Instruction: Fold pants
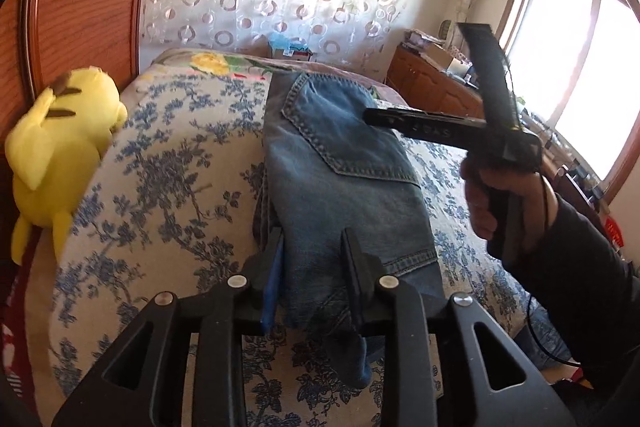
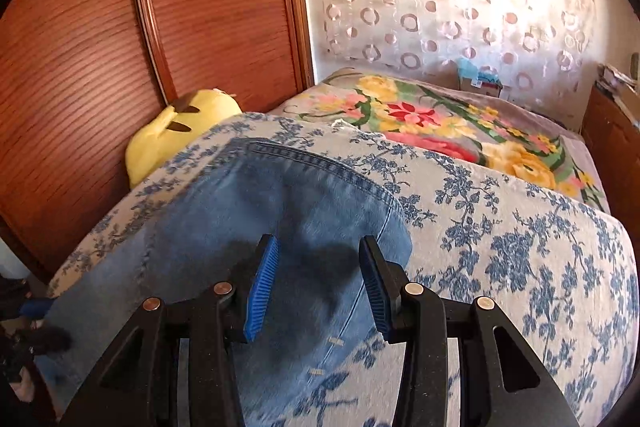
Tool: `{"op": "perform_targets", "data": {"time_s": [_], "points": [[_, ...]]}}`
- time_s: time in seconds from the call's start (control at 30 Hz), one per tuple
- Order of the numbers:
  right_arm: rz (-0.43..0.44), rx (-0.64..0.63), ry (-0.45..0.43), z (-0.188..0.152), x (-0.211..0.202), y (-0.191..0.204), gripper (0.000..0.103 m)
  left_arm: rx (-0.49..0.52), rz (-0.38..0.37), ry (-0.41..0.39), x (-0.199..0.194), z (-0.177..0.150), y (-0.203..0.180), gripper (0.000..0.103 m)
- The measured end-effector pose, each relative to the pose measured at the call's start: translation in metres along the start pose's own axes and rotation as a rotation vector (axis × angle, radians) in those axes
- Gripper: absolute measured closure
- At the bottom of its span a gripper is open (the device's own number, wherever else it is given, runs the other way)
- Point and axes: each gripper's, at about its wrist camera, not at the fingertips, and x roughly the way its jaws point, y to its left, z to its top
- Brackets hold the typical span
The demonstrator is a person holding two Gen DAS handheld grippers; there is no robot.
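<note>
The jeans (image 1: pixel 340 179) lie folded in a thick bundle mid-bed on the blue-floral bedspread (image 1: pixel 168 163). Left gripper (image 1: pixel 312 251) straddles the near denim edge, jaws apart; right gripper (image 2: pixel 316 267) hovers spread above. Heavy, floppy denim, so best pinched at a seamed edge.

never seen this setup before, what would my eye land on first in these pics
The folded blue jeans draw the eye first, lying in the middle of the blue-flowered bedspread. Next comes the bright yellow plush toy, wedged at the bed's left edge against the wooden wardrobe. The left claw straddles the near end of the jeans, while the right claw hovers open just above the denim.
</note>
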Motion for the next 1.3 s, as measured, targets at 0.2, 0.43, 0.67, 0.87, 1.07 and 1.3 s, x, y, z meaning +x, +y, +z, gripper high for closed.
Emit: {"op": "perform_targets", "data": {"time_s": [0.2,0.43,0.67,0.87,1.07,1.3], "points": [[0.035,-0.003,-0.022,-0.011,-0.021,0.007,0.059,0.074,0.03,-0.054,-0.011,0.011,-0.011,0.047],[0.047,-0.017,-0.013,-0.019,-0.034,0.011,0.059,0.118,0.071,-0.052,0.0,0.02,-0.02,0.032],[0.027,-0.027,0.024,-0.024,-0.023,0.011,0.059,0.117,0.141,0.012,0.021,0.011,-0.012,0.032],[0.009,-0.017,0.047,-0.029,-0.005,0.007,0.048,0.084,0.143,0.067,0.037,-0.001,0.005,0.032],[0.05,0.048,0.049,-0.027,-0.002,-0.006,0.041,0.063,0.108,0.081,0.041,-0.004,0.011,0.032],[0.035,0.095,0.051,-0.013,0.006,-0.03,0.041,0.057,0.106,0.046,0.033,0.016,0.013,0.032]]}}
